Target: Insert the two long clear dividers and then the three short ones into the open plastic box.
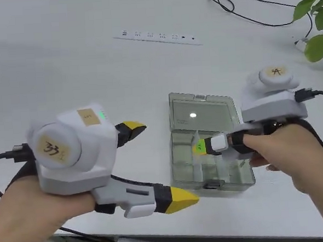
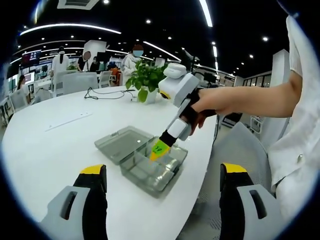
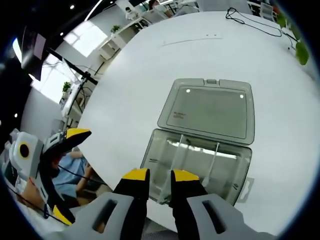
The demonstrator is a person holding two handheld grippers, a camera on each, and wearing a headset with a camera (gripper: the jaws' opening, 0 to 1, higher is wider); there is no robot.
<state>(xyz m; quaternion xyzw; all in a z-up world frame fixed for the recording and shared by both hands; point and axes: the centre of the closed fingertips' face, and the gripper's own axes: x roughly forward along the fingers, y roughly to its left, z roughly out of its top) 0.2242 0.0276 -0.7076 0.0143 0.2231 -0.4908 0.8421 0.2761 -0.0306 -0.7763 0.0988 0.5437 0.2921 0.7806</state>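
My left tool [image 1: 161,161] gapes wide, empty. My right tool [image 3: 161,175] is nearly closed over a clear divider [image 3: 176,152] in the box [image 3: 234,172] just ahead; I cannot tell whether it grips. A second divider [image 3: 214,157] stands rightward.

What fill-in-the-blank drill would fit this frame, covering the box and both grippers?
1. The lid of the plastic box is ___, lying flat on the table.
2. ___ long clear dividers stand in the box's base.
3. The right gripper has its tips at the box, while the left gripper, jaws wide apart, holds ___.
Missing words: open; two; nothing.
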